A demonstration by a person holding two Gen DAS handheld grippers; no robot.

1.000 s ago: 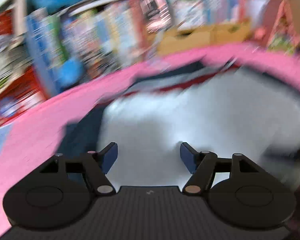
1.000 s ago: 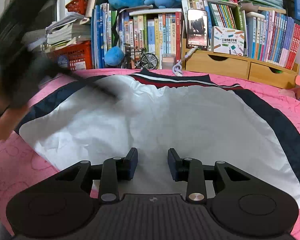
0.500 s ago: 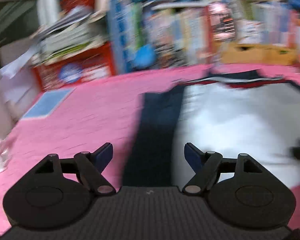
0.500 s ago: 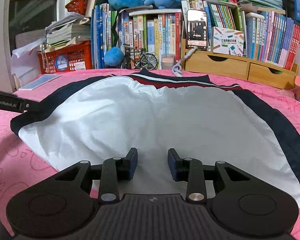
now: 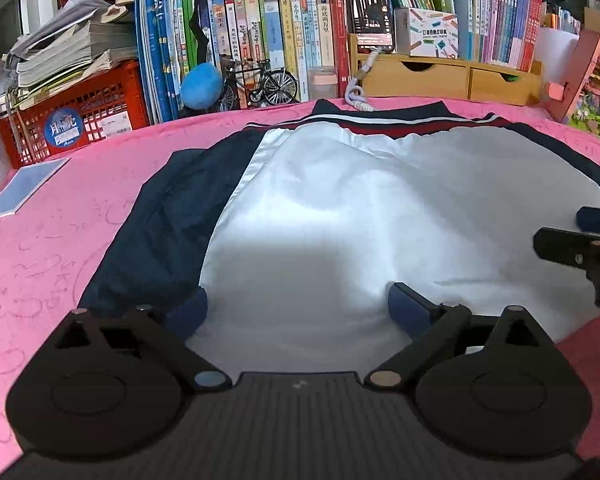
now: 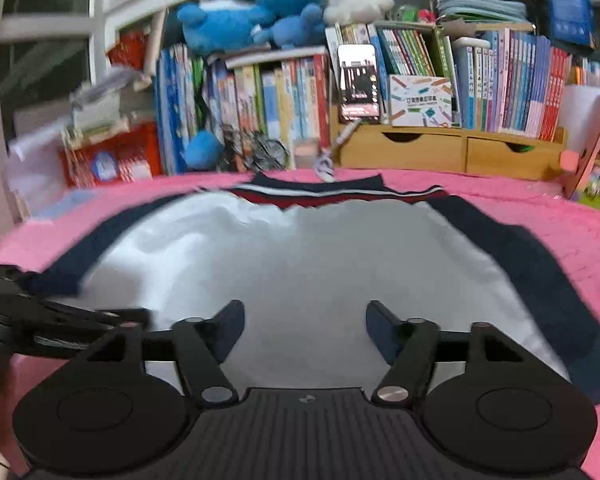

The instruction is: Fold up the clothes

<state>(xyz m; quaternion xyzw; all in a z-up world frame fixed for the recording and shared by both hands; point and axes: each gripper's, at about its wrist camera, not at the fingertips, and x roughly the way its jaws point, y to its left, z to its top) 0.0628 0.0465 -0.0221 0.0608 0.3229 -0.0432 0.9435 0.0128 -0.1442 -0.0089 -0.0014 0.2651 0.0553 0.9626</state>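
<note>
**Both claws spread over the jacket, gripping nothing**

The left gripper (image 5: 298, 306) hangs low over the near hem of the garment (image 5: 380, 208), its jaws opening and already very wide. The white cloth lies under the gap between the blue pads, but neither pad presses it; the left pad sits over the seam where the white panel meets the navy sleeve (image 5: 160, 224). The right gripper (image 6: 305, 326) is also released, jaws opening to a middling spread above the white panel, with no fabric pinched.

The garment, one white jacket with navy sleeves and a red, white and navy striped collar (image 5: 400, 120), lies spread flat on the pink tablecloth (image 5: 52, 248), collar toward the bookshelf.

Counted: one garment, two grippers, two sleeves. One blue booklet (image 5: 24, 192) lies on the cloth at far left. One red crate (image 5: 72, 120), one model bicycle (image 5: 260, 84), one phone (image 5: 370, 14) propped upright and one wooden drawer unit (image 5: 440, 78) with two drawers stand at the back.

In the left wrist view, the right gripper enters only as a finger cut off by the right edge. The right wrist view is motion-blurred, so book spines and crate are smeared; there the left gripper shows only as a dark bar at the left edge. The garment's near hem is hidden behind both gripper bodies.
</note>
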